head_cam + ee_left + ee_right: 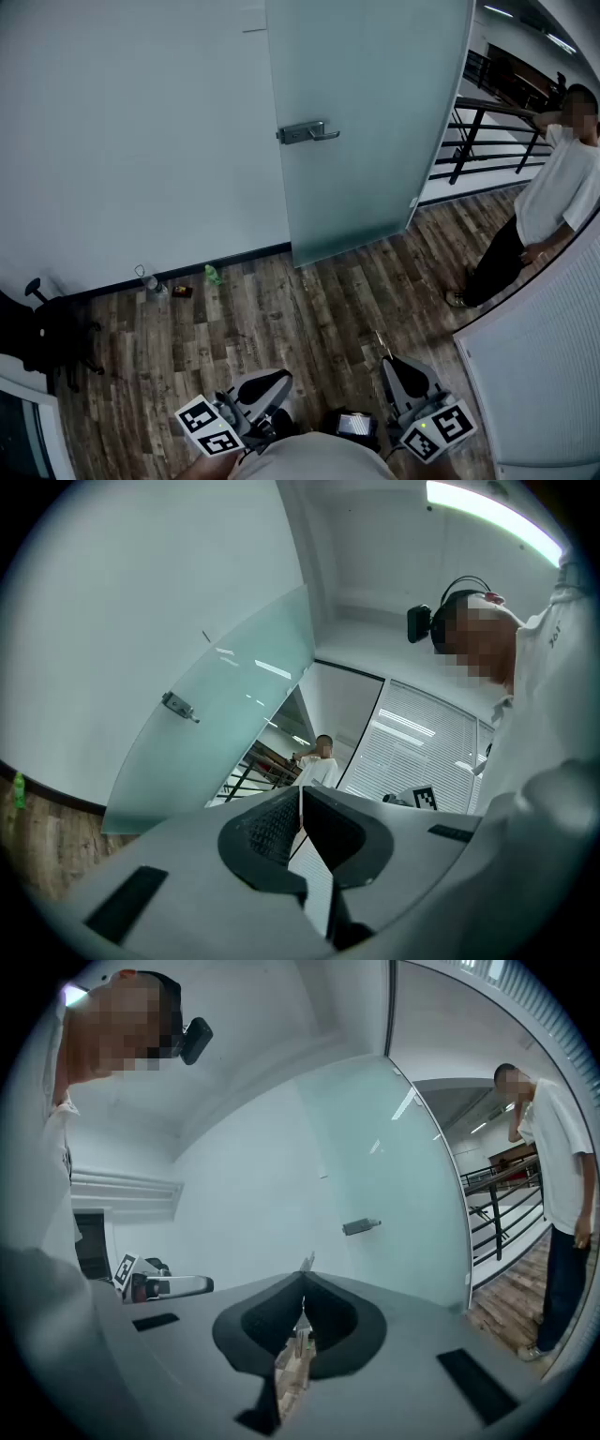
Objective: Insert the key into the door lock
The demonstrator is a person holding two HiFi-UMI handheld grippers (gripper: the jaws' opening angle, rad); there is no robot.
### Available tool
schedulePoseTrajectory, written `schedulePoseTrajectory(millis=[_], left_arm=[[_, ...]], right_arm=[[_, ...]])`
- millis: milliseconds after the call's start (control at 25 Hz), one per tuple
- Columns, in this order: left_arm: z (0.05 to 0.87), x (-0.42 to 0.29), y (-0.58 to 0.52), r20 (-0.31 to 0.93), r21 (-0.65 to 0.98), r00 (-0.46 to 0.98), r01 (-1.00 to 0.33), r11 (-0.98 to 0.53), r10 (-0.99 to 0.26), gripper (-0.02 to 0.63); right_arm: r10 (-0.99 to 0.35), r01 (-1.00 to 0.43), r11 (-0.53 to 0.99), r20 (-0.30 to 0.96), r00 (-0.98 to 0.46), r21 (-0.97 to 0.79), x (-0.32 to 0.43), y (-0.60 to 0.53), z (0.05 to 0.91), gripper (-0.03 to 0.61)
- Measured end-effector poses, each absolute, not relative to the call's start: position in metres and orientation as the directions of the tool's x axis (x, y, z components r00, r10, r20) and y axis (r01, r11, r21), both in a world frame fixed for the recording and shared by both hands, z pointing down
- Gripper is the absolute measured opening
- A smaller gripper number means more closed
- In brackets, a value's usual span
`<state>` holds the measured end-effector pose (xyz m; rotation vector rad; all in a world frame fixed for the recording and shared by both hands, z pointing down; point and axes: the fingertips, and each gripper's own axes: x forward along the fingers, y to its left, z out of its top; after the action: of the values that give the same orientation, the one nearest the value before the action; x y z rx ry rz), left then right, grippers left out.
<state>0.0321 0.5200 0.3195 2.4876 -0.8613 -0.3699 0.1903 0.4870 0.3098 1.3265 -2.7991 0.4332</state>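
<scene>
Frosted glass door fills the middle of the head view, next to a plain white wall. Its metal lever handle sits near the door's left edge. Can't make out an actual keyhole at this size, fwiw.

Both grippers are low at the bottom of the head view, over the wood-plank floor and well apart from the door. The right gripper has its jaws pinched on the key. Only the thin metal tip pokes out past the dark pads, and in the right gripper view it lines up a bit below and left of the handle. The left gripper is closed as well, pads meeting with nothing between them, facing toward the door's far edge and a slatted white panel.

Other stuff: a clear plastic bottle and a small green thing lie by the baseboard. A black chair is at the far left. On the right, a person in a white t-shirt and dark trousers stands near a black railing.
</scene>
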Motion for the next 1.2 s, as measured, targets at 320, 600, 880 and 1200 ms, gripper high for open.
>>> schedulePoseTrajectory(millis=[320,600,880,1200], left_arm=[[0.321,0.031,0.522,-0.090,0.521,0.771,-0.503,-0.689,-0.631,0.018],[0.319,0.033,0.522,-0.092,0.517,0.773,-0.502,-0.693,-0.628,0.018],[0.319,0.035,0.526,-0.085,0.510,0.769,-0.513,-0.691,-0.634,0.018],[0.317,0.045,0.523,-0.075,0.505,0.741,-0.548,-0.666,-0.667,0.018]], right_arm=[[-0.758,-0.762,0.601,0.130,-0.639,-0.242,0.187,0.488,0.311,0.015],[-0.754,-0.758,0.607,0.128,-0.644,-0.239,0.187,0.488,0.309,0.015],[-0.767,-0.764,0.592,0.112,-0.632,-0.257,0.194,0.490,0.309,0.015],[-0.772,-0.766,0.582,0.111,-0.626,-0.273,0.217,0.486,0.309,0.015]])
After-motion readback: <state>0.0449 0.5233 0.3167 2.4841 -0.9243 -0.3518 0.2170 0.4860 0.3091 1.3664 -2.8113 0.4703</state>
